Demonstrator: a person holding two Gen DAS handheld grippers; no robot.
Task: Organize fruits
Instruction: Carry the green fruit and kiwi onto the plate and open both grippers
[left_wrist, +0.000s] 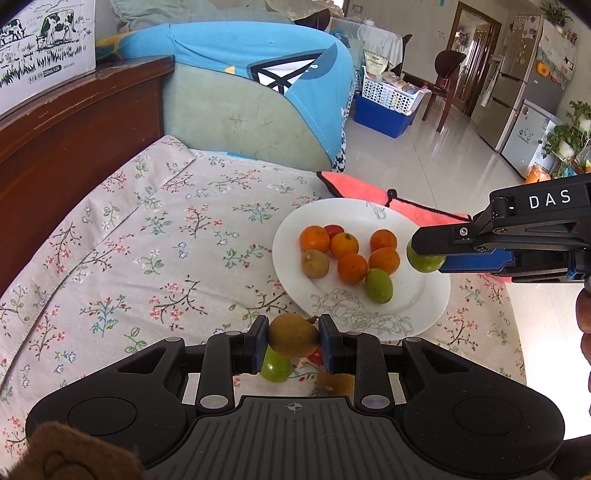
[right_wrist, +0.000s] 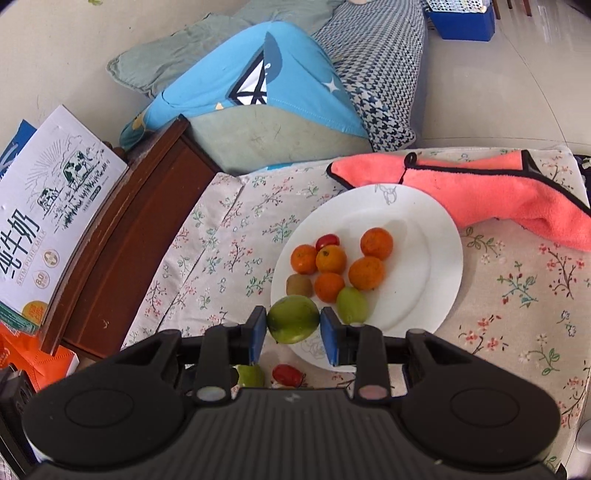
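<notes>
A white plate on the floral cloth holds several oranges, a brown kiwi, a green fruit and a small red tomato. My left gripper is shut on a brown kiwi just above the cloth, near the plate's front edge. My right gripper is shut on a green fruit over the plate's edge. A green fruit and a red tomato lie on the cloth.
A pink towel lies behind the plate. A dark wooden bed frame with a milk carton box runs along the left. A blue cushion sits behind the cloth.
</notes>
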